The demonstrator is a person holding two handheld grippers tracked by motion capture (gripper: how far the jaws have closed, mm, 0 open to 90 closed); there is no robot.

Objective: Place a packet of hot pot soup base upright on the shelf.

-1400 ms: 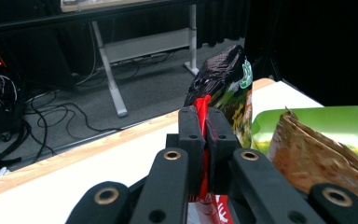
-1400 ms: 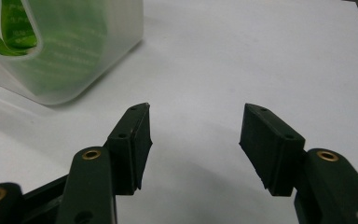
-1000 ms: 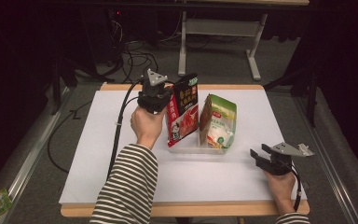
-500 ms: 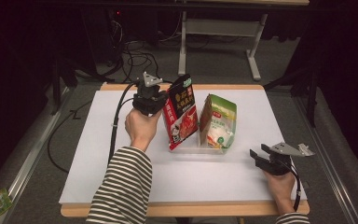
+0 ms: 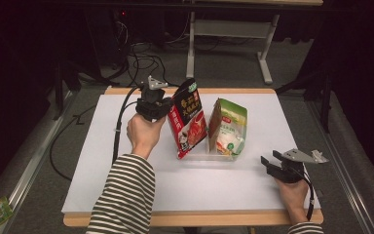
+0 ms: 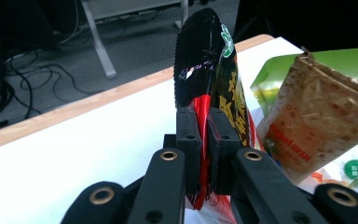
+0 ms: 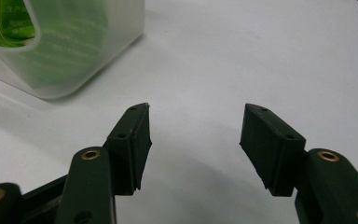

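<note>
White paper-covered table carries a clear plastic bin with a green snack pouch inside. Since a second ago we see the red-black glossy packet tilt and lift at the bin's left edge, left gripper clenched on it, likely coming out. Right gripper idles released, well apart.

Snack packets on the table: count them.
2. The red-and-black packet is pinched in the left claw; the green packet stands right of it in the clear tub. Others may be hidden.
</note>
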